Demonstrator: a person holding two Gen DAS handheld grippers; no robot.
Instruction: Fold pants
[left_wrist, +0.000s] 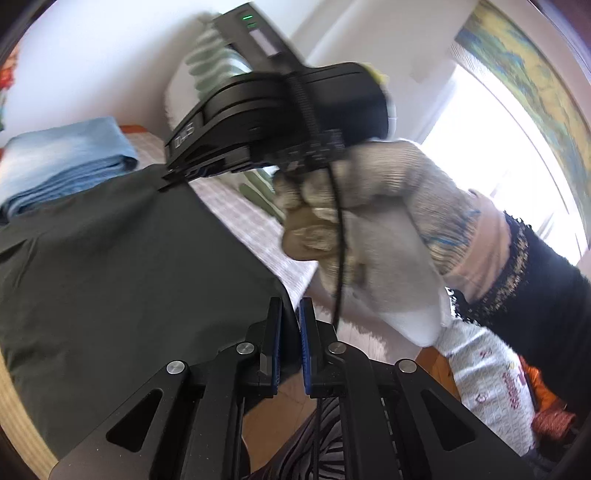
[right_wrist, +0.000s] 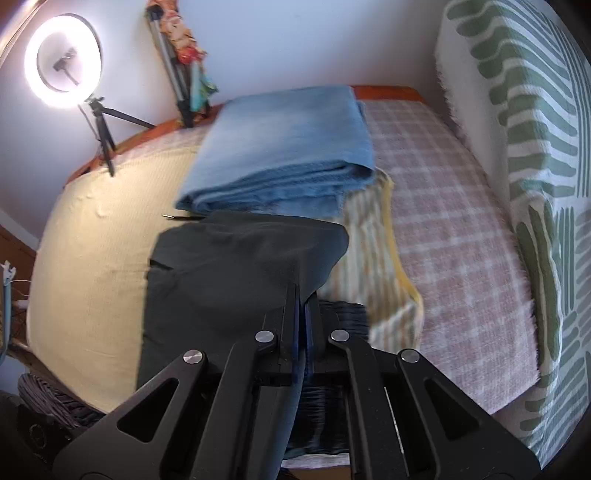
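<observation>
We hold the dark pants (right_wrist: 236, 273) pinched by one edge in both tongs, left tongs (left_wrist: 290, 343) and right tongs (right_wrist: 301, 325) clamped tight on cloth. They hang partly draped over the bed (right_wrist: 92, 229), just before the folded blue blanket (right_wrist: 288, 147). Folding looks midway; smooth, matte fabric, few creases.

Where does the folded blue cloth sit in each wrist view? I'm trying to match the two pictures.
Left wrist view: the folded blue cloth lies at the left edge, above the dark pants.
Right wrist view: the folded blue cloth lies top centre, just beyond the dark pants.
Shared landmark: the pink checked cover, right of the cloth in both.
</observation>
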